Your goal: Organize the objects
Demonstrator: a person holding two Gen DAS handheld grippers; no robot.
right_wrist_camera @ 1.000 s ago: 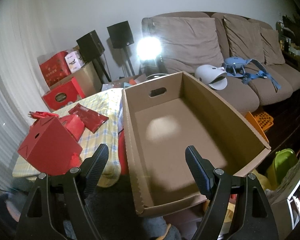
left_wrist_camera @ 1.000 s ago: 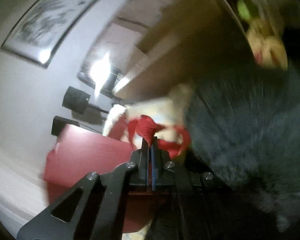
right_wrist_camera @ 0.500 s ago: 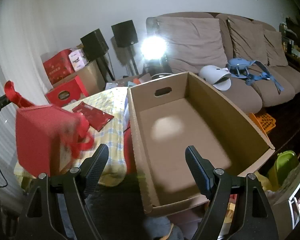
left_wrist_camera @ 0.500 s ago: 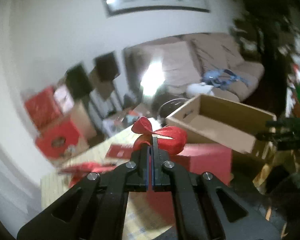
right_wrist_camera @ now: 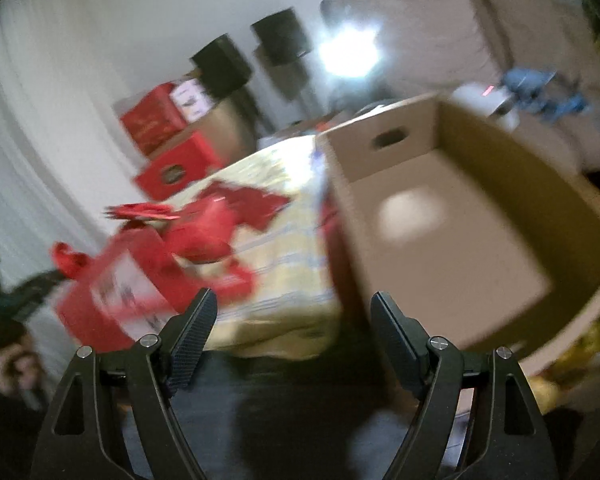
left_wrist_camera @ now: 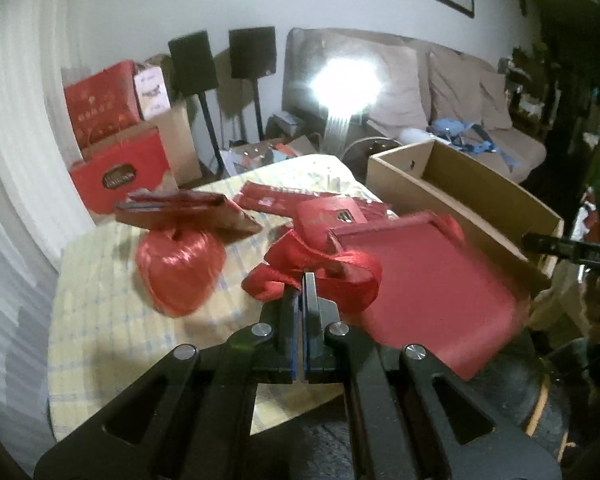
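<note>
Your left gripper (left_wrist_camera: 303, 280) is clamped on the ribbon handle (left_wrist_camera: 332, 270) of the red gift box (left_wrist_camera: 428, 292), which hangs off the table (left_wrist_camera: 100, 320) edge beside the open cardboard box (left_wrist_camera: 480, 196); carry it level over the rim before lowering, since the ribbon lets it swing. Right gripper (right_wrist_camera: 292, 320) wide, empty. Box rigid, matte card; ribbon soft, woven; cardboard plain, corrugated.

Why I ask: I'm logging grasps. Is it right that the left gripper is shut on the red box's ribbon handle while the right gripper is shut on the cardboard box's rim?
Not quite. The right gripper is open and holds nothing, as the right wrist view shows; the cardboard box lies beyond it. The left gripper is indeed shut on the red box's ribbon handle.
</note>
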